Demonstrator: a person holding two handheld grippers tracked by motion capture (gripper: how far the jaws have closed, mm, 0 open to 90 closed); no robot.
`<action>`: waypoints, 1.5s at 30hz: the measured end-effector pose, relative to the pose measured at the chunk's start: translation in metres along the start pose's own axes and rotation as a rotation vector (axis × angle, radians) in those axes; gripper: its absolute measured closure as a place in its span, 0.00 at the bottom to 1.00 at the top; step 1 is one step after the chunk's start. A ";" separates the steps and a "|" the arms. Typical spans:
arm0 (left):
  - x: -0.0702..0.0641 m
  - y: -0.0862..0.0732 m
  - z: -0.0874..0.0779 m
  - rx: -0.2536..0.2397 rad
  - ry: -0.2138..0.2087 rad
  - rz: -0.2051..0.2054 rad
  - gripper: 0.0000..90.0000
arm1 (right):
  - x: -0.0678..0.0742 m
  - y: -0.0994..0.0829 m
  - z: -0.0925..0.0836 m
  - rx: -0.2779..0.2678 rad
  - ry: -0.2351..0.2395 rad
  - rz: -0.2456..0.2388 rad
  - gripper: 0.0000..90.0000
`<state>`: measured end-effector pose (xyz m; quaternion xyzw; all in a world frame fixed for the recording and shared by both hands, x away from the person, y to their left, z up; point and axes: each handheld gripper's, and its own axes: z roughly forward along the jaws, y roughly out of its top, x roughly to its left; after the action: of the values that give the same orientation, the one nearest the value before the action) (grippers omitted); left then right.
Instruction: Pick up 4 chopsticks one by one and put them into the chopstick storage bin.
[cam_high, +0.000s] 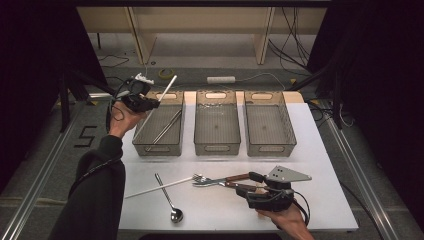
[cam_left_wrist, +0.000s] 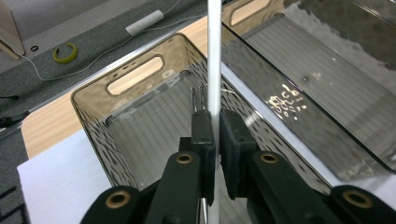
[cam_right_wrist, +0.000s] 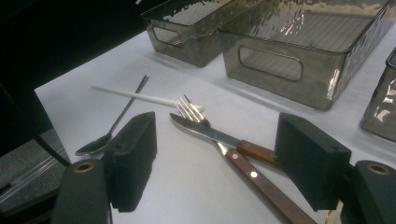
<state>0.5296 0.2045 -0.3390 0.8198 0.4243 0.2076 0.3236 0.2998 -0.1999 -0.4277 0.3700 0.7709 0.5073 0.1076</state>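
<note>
My left gripper (cam_high: 150, 104) hangs over the near-left corner of the left bin (cam_high: 159, 149), shut on a white chopstick (cam_high: 167, 87). In the left gripper view its pads clamp the chopstick (cam_left_wrist: 214, 56), which runs straight up between them above the bin (cam_left_wrist: 93, 100). A pair of metal chopsticks (cam_high: 167, 127) lies inside that bin. My right gripper (cam_high: 250, 183) rests low at the table's front right, open. Its jaws stand wide on either side of the wooden handles of a knife (cam_right_wrist: 205, 131) and a fork (cam_right_wrist: 189, 111).
A spoon (cam_high: 167, 197) and a second white chopstick (cam_high: 155, 188) lie crossed on the white table, left of the fork. The middle bin (cam_high: 216, 148) and the right bin (cam_high: 267, 148) stand in a row beside the left one.
</note>
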 end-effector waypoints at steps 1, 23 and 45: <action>0.001 -0.002 0.002 -0.003 0.000 -0.009 0.94 | 0.000 0.000 0.000 0.000 0.001 -0.003 0.34; 0.009 -0.038 0.032 -0.027 0.028 -0.089 0.93 | 0.002 0.000 0.001 0.007 0.003 -0.004 0.34; -0.016 -0.072 0.002 0.020 -0.108 -0.205 0.40 | 0.003 -0.001 0.001 0.003 0.008 -0.011 0.34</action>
<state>0.4811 0.2217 -0.3924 0.7853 0.4899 0.1250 0.3573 0.2977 -0.1976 -0.4279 0.3641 0.7741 0.5068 0.1068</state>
